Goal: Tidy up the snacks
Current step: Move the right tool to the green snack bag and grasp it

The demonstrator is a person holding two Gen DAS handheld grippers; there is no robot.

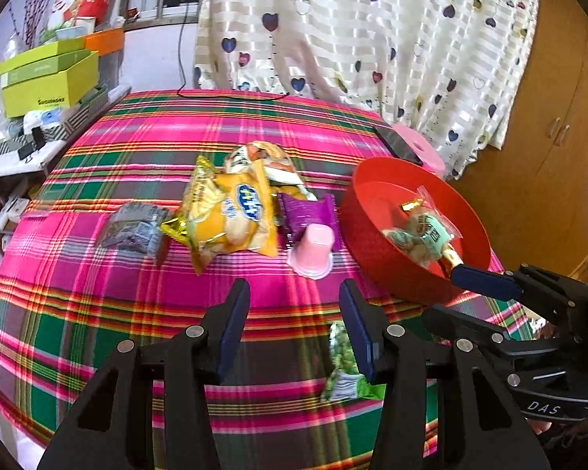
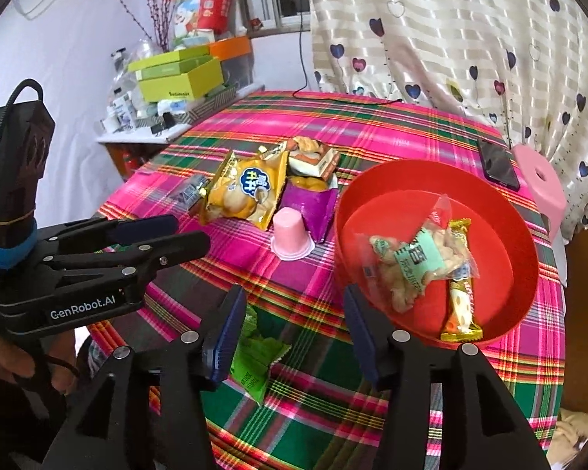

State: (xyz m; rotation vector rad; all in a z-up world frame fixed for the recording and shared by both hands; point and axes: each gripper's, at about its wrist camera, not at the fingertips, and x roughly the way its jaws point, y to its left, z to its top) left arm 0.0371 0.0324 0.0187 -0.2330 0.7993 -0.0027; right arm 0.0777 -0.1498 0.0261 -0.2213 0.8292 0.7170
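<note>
The red bowl [image 2: 435,180] holds a clear nut bag [image 2: 407,262] and a golden bar [image 2: 461,293]. A green packet [image 2: 254,356] lies crumpled on the table [image 2: 372,125]. Each hand-held gripper, left [image 1: 294,325] and right [image 2: 294,329], stands wide and empty.

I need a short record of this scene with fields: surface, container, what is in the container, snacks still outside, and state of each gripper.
surface: plaid tablecloth
container: red bowl
in container: clear nut bag, gold bar
outside: yellow bag, purple packet, pink jelly cup, green packet
left gripper: open, empty
right gripper: open, empty

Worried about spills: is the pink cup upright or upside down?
Upside down: the pink cup rests on its wide rim, narrow base up.
</note>
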